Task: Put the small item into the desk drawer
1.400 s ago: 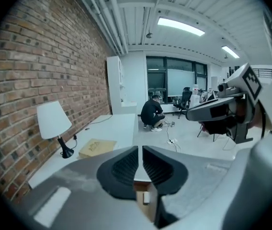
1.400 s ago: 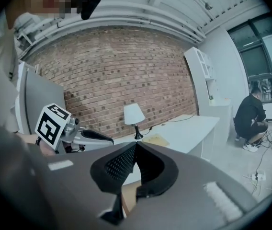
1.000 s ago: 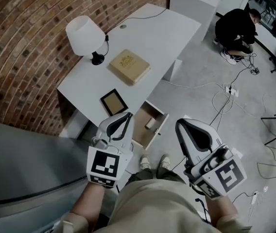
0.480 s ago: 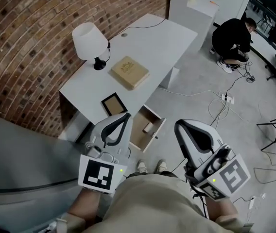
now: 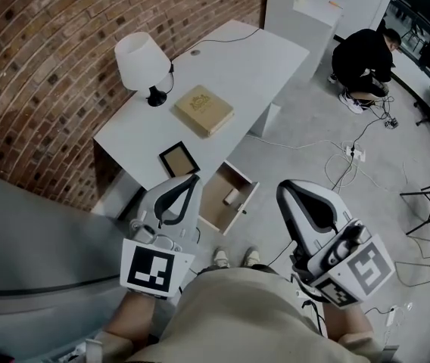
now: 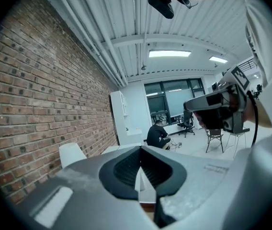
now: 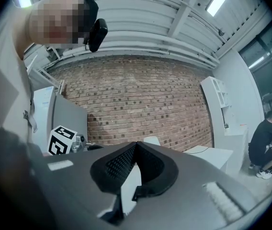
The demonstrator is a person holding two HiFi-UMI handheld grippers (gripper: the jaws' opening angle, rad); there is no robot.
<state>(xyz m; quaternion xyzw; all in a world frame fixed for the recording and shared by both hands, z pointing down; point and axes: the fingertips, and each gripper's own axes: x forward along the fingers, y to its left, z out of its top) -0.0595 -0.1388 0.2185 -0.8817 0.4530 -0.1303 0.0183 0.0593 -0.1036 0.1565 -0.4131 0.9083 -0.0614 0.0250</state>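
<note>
A white desk (image 5: pixel 230 66) stands against the brick wall, and its wooden drawer (image 5: pixel 212 205) is pulled out. In the drawer lies a small pale item (image 5: pixel 231 197). My left gripper (image 5: pixel 192 178) hangs shut and empty near my body, its tip over the drawer's left side in the head view. My right gripper (image 5: pixel 285 188) is shut and empty too, held above the floor to the right of the drawer. The left gripper view shows the left gripper (image 6: pixel 141 150) with its jaws together and nothing between them. In the right gripper view the right gripper (image 7: pixel 136 145) looks the same.
On the desk stand a white lamp (image 5: pixel 142 60), a flat wooden box (image 5: pixel 203 110) and a small picture frame (image 5: pixel 179 158). A grey panel (image 5: pixel 41 278) rises at my left. A person (image 5: pixel 365 55) crouches on the floor at the far right, beside cables (image 5: pixel 355 153) and chairs.
Both grippers have sunk slightly toward my body and the head view has shifted a little. The drawer stays open with the item in it.
</note>
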